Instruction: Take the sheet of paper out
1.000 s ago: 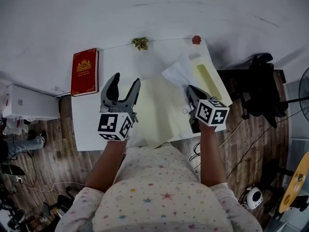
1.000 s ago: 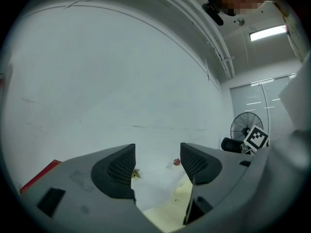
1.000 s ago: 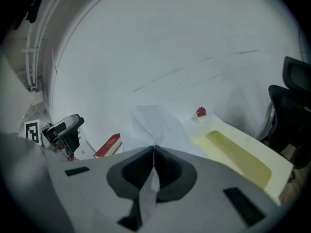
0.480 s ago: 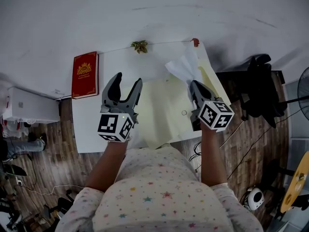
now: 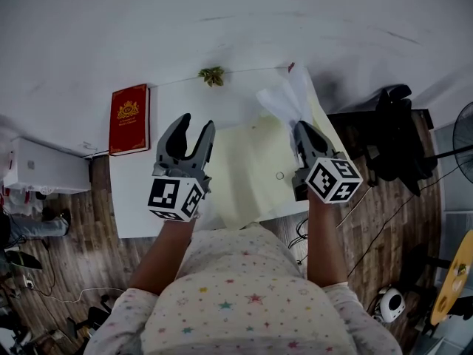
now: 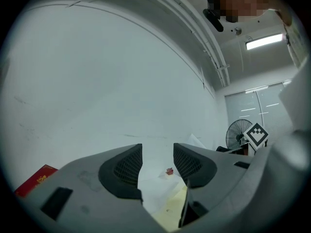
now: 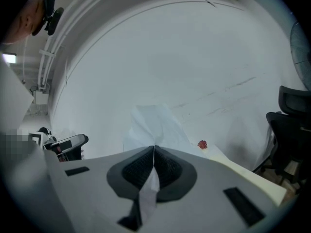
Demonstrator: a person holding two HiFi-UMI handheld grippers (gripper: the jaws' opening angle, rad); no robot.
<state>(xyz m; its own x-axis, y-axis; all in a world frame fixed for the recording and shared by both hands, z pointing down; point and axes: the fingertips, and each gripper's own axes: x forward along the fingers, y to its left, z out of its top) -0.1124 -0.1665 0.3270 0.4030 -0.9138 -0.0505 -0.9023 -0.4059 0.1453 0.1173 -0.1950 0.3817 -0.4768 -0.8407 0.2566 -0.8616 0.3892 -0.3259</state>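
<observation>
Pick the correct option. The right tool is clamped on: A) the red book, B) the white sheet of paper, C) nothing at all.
B: in the right gripper view the right tool has its jaws pressed together on the white sheet of paper, which fans out beyond them.

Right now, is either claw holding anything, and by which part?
The right gripper pinches the paper sheet by its near edge. The left gripper, jaws just closing partway, holds nothing.

White table (image 5: 140, 213), sparsely laid.
A red book (image 5: 129, 118) lies at its far left corner, a pale yellow folder (image 5: 251, 168) covers the middle and right, and a leafy ornament (image 5: 212, 75) and a red ornament (image 6: 169, 171) sit at the far edge.
</observation>
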